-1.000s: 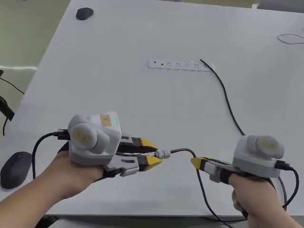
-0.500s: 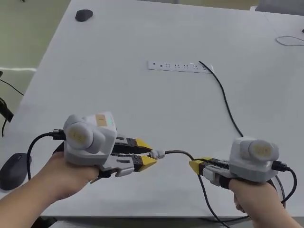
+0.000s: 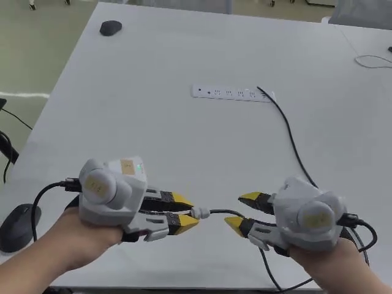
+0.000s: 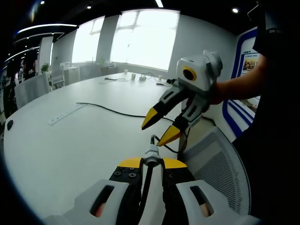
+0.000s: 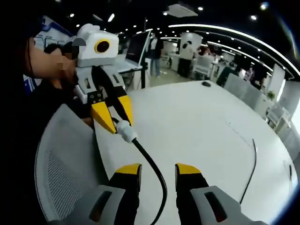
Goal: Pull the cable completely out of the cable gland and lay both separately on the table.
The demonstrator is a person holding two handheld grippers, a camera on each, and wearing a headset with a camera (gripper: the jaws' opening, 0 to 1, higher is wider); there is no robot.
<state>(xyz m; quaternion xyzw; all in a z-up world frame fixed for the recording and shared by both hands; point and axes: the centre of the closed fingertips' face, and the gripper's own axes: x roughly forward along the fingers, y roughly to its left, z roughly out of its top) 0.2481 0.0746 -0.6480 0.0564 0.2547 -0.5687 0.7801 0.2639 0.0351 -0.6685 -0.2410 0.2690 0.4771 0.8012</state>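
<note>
Main change vs half a sec ago: the right tool (image 3: 244, 211) has let go. It was pinched shut on the cable (image 3: 223, 212) then. Now its yellow-tipped jaws stand wide apart w/ the cable running loose btw them, gripping nothing. It has also rolled, so one jaw sits above the other in the head view, and its tips have come nearer the gland.

The left tool (image 3: 184, 212) hasn't changed. Its jaws are closed on the cable gland (image 3: 201, 213), whose pale nose sticks out just past the tips, held in the air by the near edge of the surface (image 3: 184, 135). The left gripper view confirms it: gland clamped btw both jaw tips.

The cable is still in the gland. It leaves the nose, arcs through the open right jaws, then drops over the surface's near edge. So no sign of extraction yet, and the task looks to be at an early stage.

This reads as a regrip, i.e. the right tool is prob. resetting for a fresh bite closer to the gland before a pull. Until it closes again, nothing is pulling the cable.
</note>
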